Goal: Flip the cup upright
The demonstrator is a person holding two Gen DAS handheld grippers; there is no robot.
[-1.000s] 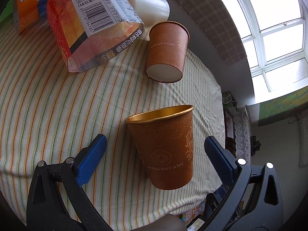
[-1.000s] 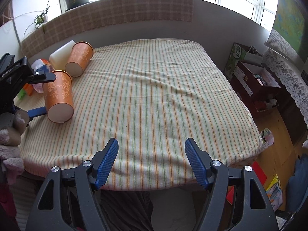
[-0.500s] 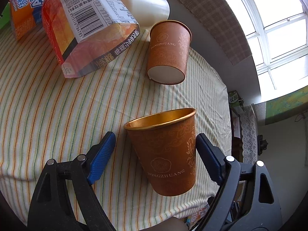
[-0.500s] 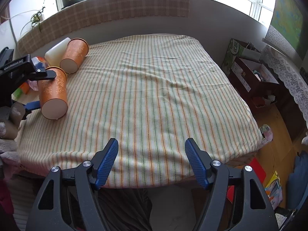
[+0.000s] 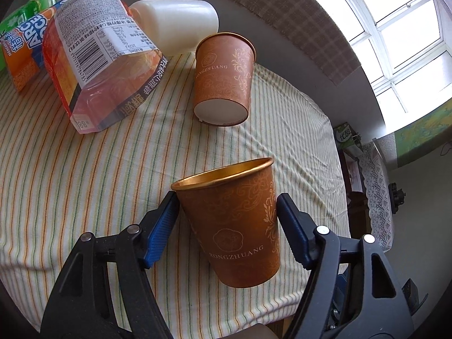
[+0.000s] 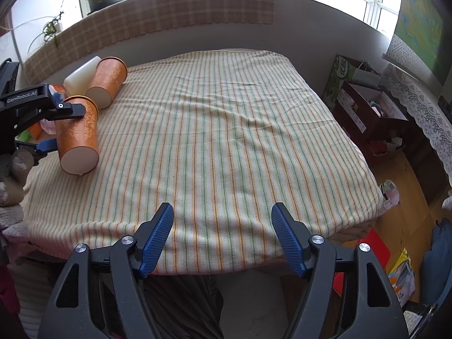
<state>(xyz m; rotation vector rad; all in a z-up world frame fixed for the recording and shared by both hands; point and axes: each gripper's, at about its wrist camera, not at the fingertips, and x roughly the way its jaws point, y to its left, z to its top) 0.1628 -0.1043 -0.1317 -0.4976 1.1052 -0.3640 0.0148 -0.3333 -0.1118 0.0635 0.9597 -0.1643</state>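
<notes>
Left wrist view: our left tool (image 5: 227, 212) pinches the cup (image 5: 234, 226) lying near the bed (image 6: 240, 130) edge; thin paper may crush or slip. Right tool (image 6: 223, 237) gapes, idle

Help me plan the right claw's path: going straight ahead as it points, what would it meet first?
Probably only the striped tablecloth; the right claw hangs open at its near edge, and nothing stands ahead. Height above the cloth is unclear.
</notes>
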